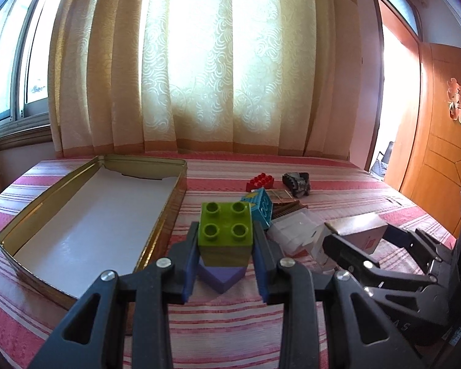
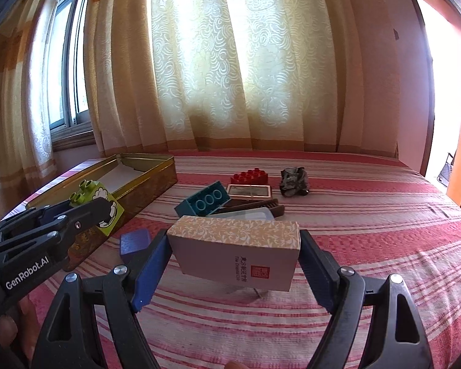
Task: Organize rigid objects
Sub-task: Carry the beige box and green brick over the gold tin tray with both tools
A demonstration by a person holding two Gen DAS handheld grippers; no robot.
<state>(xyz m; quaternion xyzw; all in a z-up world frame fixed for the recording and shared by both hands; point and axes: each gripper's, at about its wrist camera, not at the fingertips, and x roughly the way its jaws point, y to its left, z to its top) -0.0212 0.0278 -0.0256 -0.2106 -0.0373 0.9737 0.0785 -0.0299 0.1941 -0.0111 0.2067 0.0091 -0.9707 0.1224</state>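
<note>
Your left gripper (image 1: 226, 256) was closed on the green brick (image 1: 225, 234), its blue pads (image 1: 191, 269) pressed against the brick's two sides, studs facing up. You held it clear of the striped bedspread (image 1: 230, 323), just beside the long wall of the open gold tin (image 1: 166, 224), which sat to the left with a white liner covering its floor. A purple block (image 1: 222, 278) lay on the cloth directly under the brick; whether the two touched could not be told from the left wrist view, though the right wrist view showed the purple block (image 2: 135, 243) resting on the bedspread with the green brick (image 2: 90, 195) raised above and beyond it, against the tin's side (image 2: 144, 184). Your right gripper (image 2: 233, 264) clamped the cream patterned carton (image 2: 235, 250) by its two short ends, lifted off the cloth so that a shadow fell beneath it. Behind the carton the rest of the things sat near one another: a teal brick (image 2: 204, 203) lying on its side with its hollow underside showing, a clear plastic case (image 2: 242, 214), a dark wooden comb (image 2: 255, 206), a flat framed card (image 2: 249, 191), a red brick (image 2: 249, 176) and, a little apart to the right, a crumpled dark wad (image 2: 293, 181). A patterned curtain (image 2: 246, 61) hung behind the bed, backlit.
</note>
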